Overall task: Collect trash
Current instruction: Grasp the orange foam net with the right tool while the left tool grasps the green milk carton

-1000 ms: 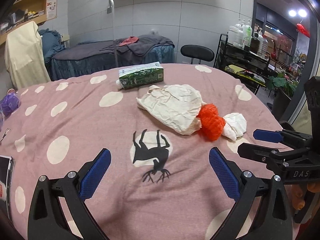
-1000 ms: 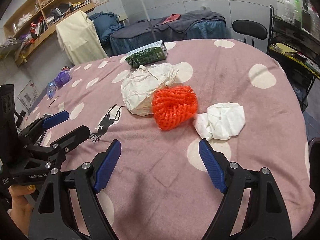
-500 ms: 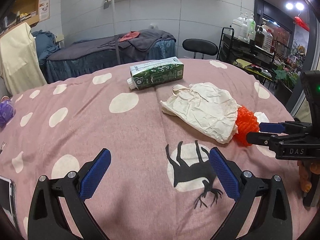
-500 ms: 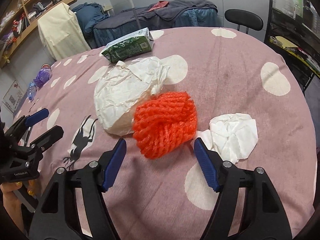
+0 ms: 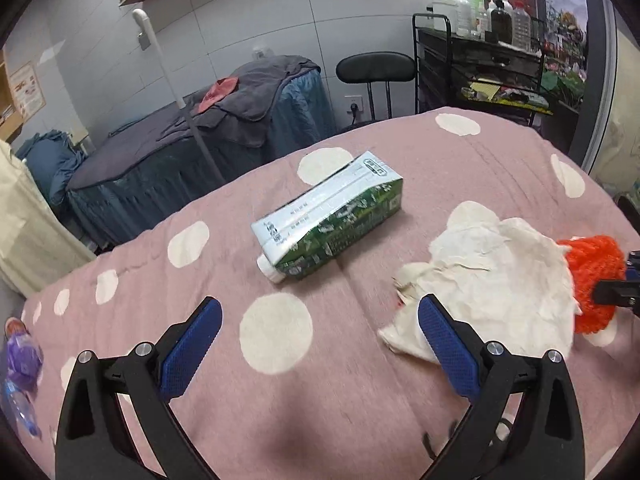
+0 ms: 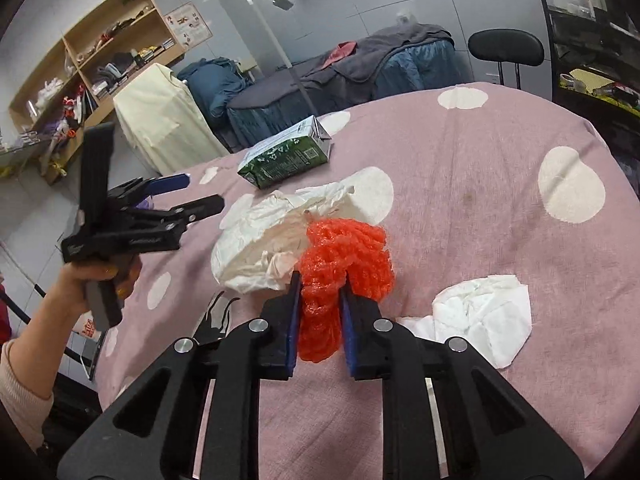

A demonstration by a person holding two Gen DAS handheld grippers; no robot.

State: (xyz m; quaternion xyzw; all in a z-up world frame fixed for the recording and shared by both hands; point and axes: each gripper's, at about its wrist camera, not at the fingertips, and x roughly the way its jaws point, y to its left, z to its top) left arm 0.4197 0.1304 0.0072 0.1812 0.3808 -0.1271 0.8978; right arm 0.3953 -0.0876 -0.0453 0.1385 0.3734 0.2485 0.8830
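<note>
bedspread [image 5: 360,400]: pink, white polka dots, lay under the fingers
deer print [image 6: 214,320]: black, just left of the right fingers
purple bottle [image 5: 20,364]: far left of the left fingers
massage bed [image 5: 192,148]: dark blue cover, well beyond the fingers
stool [image 6: 506,46]: black, far beyond
bottle rack [image 5: 480,60]: far right, beyond
wooden shelf [image 6: 88,60]: far left, cluttered

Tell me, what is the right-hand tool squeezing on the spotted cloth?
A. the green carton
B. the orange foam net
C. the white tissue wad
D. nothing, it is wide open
B: in the right wrist view the right tool has its blue pads pressed against the orange foam net, while the green carton and white tissue wad lie untouched.
</note>
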